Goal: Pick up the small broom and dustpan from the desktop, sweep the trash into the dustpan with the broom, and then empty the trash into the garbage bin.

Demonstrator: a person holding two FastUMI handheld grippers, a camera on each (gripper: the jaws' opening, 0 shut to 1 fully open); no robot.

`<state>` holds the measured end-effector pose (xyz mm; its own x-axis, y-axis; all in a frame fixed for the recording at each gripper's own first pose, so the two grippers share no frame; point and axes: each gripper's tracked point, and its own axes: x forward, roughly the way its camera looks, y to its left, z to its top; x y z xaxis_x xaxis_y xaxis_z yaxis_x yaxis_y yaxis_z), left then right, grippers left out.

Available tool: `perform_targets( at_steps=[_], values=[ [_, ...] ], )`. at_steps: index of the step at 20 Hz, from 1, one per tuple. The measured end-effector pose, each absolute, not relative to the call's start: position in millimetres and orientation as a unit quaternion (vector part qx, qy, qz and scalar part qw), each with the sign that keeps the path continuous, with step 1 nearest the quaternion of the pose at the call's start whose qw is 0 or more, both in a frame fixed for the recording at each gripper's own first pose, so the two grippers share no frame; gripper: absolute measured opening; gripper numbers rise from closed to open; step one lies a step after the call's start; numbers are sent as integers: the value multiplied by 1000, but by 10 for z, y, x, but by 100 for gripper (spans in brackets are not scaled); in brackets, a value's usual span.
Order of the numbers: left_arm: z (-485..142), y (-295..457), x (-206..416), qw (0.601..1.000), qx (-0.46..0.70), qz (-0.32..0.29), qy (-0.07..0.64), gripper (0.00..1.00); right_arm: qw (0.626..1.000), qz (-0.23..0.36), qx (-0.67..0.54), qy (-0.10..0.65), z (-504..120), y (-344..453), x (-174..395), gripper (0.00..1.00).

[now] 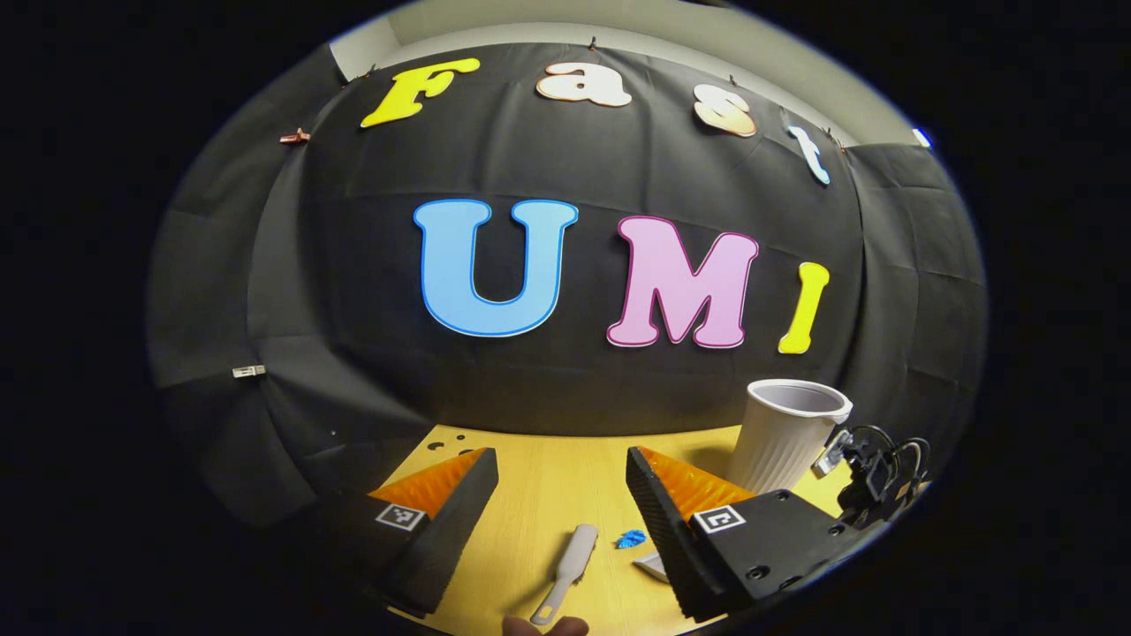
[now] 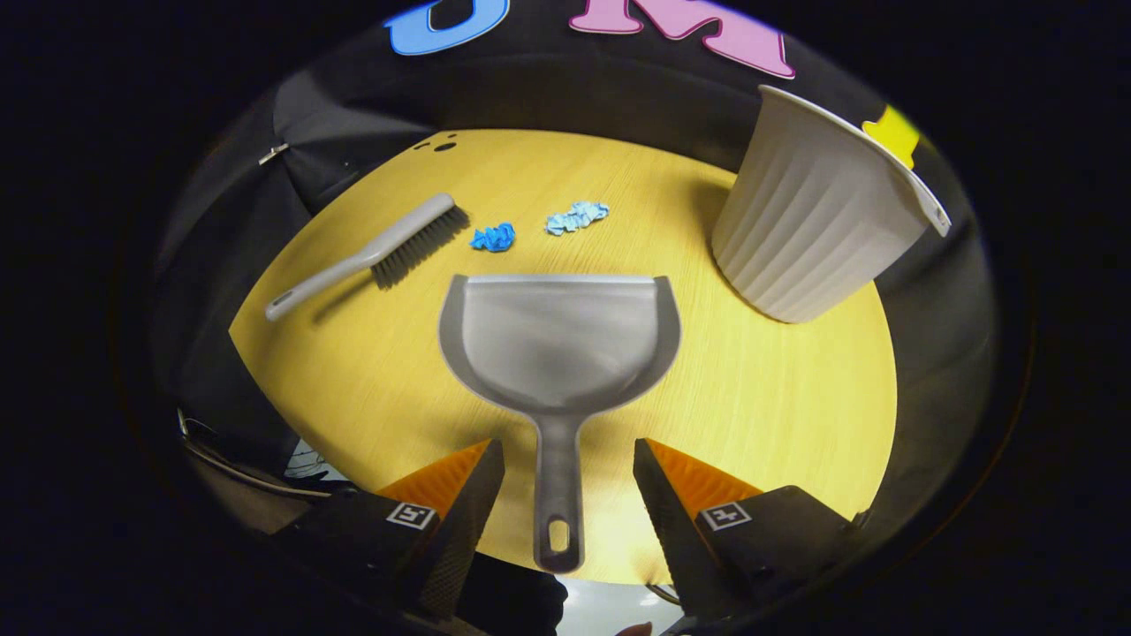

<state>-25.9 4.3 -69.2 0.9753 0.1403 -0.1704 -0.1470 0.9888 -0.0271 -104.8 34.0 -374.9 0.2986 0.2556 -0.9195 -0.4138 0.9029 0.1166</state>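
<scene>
Yellow counter [image 2: 778, 397] holds a dustpan [image 2: 559, 340], its handle running straight back between the right tool [image 2: 565, 486]'s parted fingers; the broom [image 2: 371, 252] probably lies below the left tool [image 1: 561, 495], also apart

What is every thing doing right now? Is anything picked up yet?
Broom: lying flat on the desk, not held.
Dustpan: flat on the desk, handle between the open right gripper fingers, untouched.
Blue paper scraps: loose on the desk, unswept.
Garbage bin: upright, open.
Left gripper: open, holding nothing.
</scene>
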Motion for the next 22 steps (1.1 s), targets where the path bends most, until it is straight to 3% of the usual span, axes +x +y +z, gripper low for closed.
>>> perform_targets(
  at_steps=[7,18,19,22],
  values=[
    [-811,157,-381,990,-18,98,102,95,771,202,-64,600,-4216,447,-1060,90],
    [-969,236,-448,986,-20,112,118,95,747,185,-57,636,-4369,512,-975,77],
    [-996,233,-443,986,-22,113,122,95,745,187,-64,638,-4360,506,-1008,42],
    [-1128,206,-436,985,-29,107,134,95,758,189,-59,622,-4366,562,-936,33]
  ],
)
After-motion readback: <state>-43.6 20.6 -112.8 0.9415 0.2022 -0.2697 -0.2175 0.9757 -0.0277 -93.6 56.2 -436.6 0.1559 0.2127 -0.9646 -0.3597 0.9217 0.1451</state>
